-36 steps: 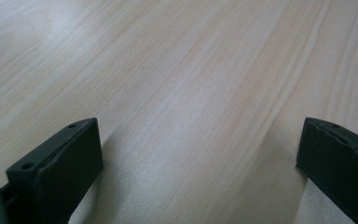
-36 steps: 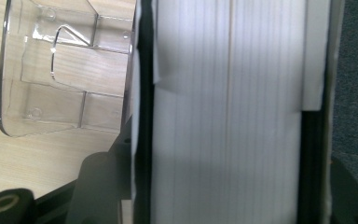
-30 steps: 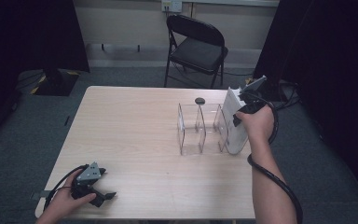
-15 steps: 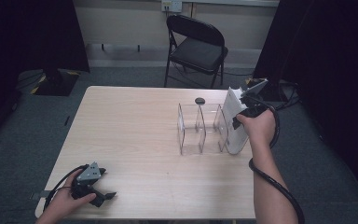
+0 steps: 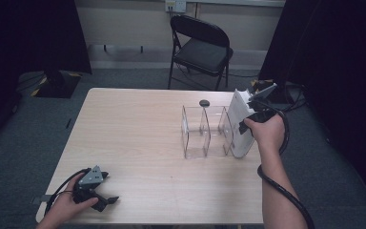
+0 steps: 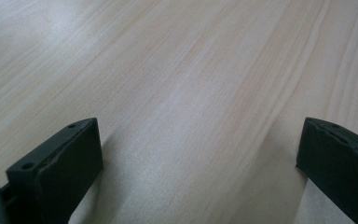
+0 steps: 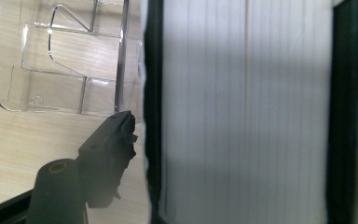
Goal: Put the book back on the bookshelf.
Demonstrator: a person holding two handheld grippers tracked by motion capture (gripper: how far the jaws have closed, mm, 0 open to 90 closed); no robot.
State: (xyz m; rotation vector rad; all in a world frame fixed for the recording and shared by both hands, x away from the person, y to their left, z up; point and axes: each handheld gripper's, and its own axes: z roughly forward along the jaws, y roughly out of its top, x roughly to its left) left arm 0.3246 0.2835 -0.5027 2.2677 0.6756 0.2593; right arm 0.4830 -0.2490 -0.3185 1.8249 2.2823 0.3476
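Right gripper [image 5: 248, 109] at the white book [image 5: 238, 125]

The book stands at the clear rack's [image 5: 205, 131] right end, far right on the counter [image 5: 138, 129]; right jaws, just opening, straddle it. Left gripper [image 5: 106, 199] rests apart, near left.

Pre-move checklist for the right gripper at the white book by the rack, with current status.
1. Right gripper: its jaws have just been opening, with the white book between them. The one visible pad looks clear of the cover: ok.
2. Book upright at the right end of the clear rack: ok.
3. Book inside the end slot rather than beside it: cannot tell.
4. Book stands unaided: cannot tell.
5. Left gripper open over the bare table, far from the rack: ok.
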